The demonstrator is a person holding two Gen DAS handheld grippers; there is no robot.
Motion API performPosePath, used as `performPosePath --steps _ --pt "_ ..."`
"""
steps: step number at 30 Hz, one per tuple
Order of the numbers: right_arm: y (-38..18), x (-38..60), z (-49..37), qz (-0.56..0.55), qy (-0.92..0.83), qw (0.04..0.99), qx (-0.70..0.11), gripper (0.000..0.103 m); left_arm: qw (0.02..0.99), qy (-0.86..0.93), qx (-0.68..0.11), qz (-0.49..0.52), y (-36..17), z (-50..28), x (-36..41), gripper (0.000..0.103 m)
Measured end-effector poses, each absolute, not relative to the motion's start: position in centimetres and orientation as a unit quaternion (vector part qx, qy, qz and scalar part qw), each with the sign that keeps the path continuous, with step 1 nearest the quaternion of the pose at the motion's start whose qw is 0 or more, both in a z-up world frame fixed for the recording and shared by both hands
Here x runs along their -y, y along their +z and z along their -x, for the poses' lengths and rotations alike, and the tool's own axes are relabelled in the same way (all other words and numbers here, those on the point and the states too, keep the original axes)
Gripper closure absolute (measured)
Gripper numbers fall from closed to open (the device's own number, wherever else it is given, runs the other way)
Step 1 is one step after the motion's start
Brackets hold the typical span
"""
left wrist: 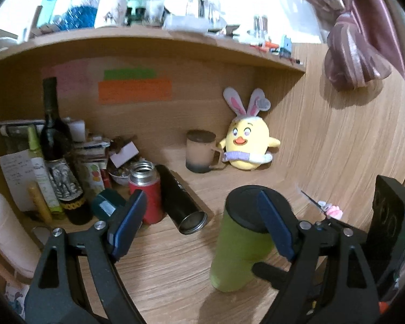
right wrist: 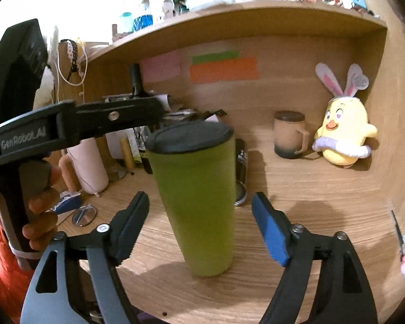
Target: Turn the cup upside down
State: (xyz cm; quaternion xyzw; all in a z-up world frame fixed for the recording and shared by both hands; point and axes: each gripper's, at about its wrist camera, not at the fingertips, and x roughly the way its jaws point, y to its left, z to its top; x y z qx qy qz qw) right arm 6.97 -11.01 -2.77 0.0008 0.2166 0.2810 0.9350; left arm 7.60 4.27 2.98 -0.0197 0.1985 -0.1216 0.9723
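Note:
A tall green cup [right wrist: 199, 205] with a black lid [right wrist: 189, 137] stands upright on the wooden desk [right wrist: 310, 202]. My right gripper [right wrist: 199, 226] is open, one finger on each side of the cup's lower body, not touching it. In the left wrist view the same cup [left wrist: 237, 251] stands right of centre. My left gripper [left wrist: 202, 221] is open; its right finger [left wrist: 275, 224] overlaps the cup's lid [left wrist: 253, 208], and whether it touches is unclear. In the right wrist view the left gripper's finger [right wrist: 116, 116] reaches in sideways just left of the lid.
A red flask [left wrist: 145, 189], a lying black tumbler [left wrist: 181, 205], a wine bottle [left wrist: 54, 135] and clutter fill the desk's left. A frosted mug [left wrist: 201, 151] and a yellow plush chick [left wrist: 248, 140] stand at the back. A shelf [left wrist: 148, 37] hangs overhead.

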Motion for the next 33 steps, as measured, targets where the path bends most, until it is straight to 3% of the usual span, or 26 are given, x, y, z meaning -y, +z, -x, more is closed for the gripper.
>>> performPosePath --steps 9,16,33 --pt "-0.7 14.8 -4.4 -0.023 0.243 0.953 -0.181 0.014 0.982 -0.077 -0.172 0.008 1.6 -2.7 -3.1 0.004" --pt "0.3 16.5 -2.0 -0.028 0.221 0.962 -0.159 0.0 0.985 -0.061 -0.16 0.001 0.5 0.2 -1.5 0.001" --pt "-0.6 17.0 0.4 -0.026 0.215 0.963 -0.163 0.0 0.987 -0.047 -0.151 0.0 -0.6 3.0 -0.3 0.0"
